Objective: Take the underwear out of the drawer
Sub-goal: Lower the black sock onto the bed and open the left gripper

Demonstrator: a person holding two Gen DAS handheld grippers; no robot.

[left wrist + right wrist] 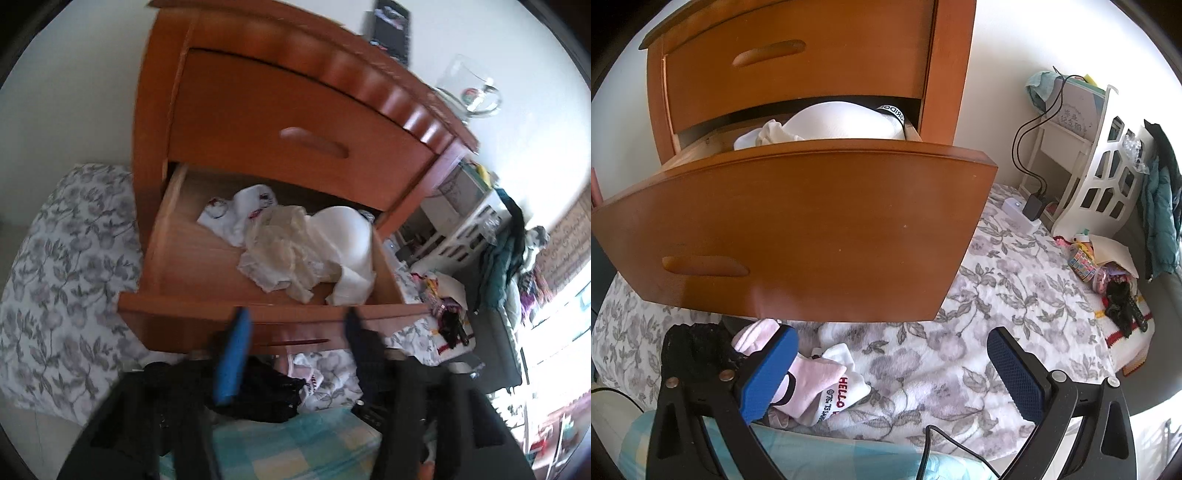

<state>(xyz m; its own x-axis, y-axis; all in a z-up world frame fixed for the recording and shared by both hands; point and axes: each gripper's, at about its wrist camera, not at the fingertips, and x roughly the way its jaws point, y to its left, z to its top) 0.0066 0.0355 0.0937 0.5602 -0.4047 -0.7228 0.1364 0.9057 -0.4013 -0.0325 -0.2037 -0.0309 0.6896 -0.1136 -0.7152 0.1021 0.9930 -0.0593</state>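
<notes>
Left gripper (295, 321) hung just short of the open drawer (258, 314), fingers (236, 354) spread with nothing between them. Straight ahead and beyond the drawer's front edge lay the underwear (295, 243), a pale crumpled heap stretched crosswise, nearer the drawer's right wall, with white socks (240, 210) at its left. Clearly the nearer hand, judged by that line. Further right and lower, level with the drawer front, sat the right gripper (892, 369), fingers (1015, 373) likewise spread and empty above the floral blanket (997, 314), pink socks (812, 384) beside its left finger.
</notes>
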